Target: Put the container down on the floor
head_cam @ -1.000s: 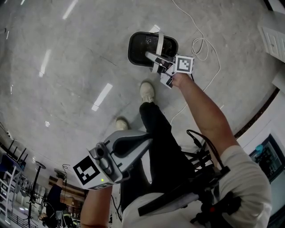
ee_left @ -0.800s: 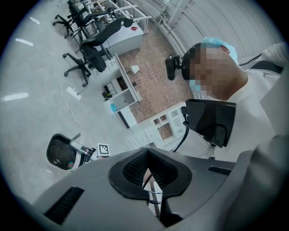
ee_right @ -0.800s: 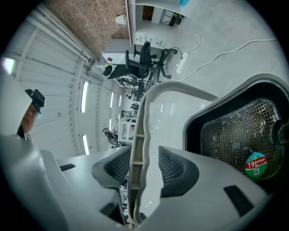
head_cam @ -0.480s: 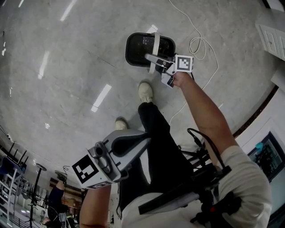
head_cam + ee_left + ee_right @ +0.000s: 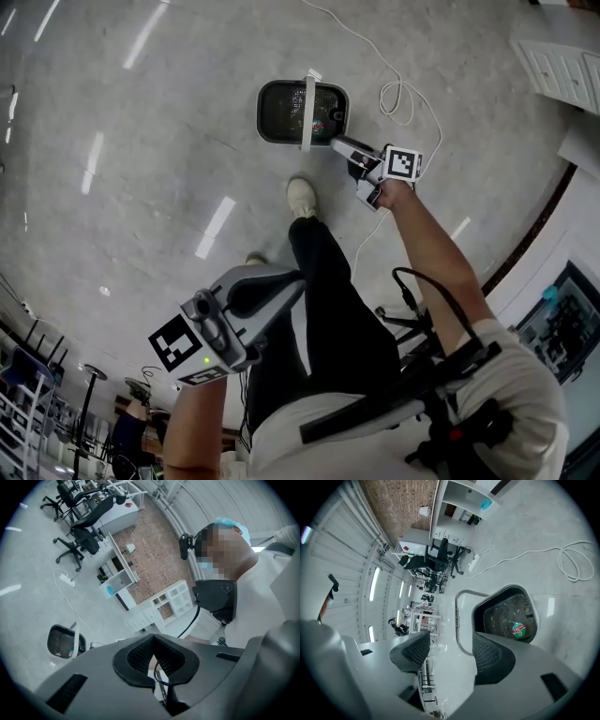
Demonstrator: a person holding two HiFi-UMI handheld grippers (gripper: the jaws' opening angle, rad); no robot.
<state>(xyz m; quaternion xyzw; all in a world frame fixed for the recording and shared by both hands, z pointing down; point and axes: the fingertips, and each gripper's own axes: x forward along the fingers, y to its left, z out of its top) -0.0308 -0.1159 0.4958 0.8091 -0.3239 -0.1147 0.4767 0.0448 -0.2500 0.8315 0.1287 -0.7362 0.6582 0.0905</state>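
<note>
The container, a black basket with a white handle, stands on the grey floor ahead of the person's shoe. My right gripper hovers just right of its rim, apart from it. Its jaws are opening and nothing is between them. In the right gripper view the container and its handle lie beyond my right gripper. My left gripper is held low near the person's waist, shut and empty. In the left gripper view my left gripper fills the bottom, with the container far off.
A white cable loops on the floor right of the container. The person's shoe is just behind it. A white cabinet stands at the upper right. Office chairs and desks stand farther off.
My right gripper has let go of the white handle and drawn back to the right. The container now rests on the floor. My left gripper has hardly moved.
</note>
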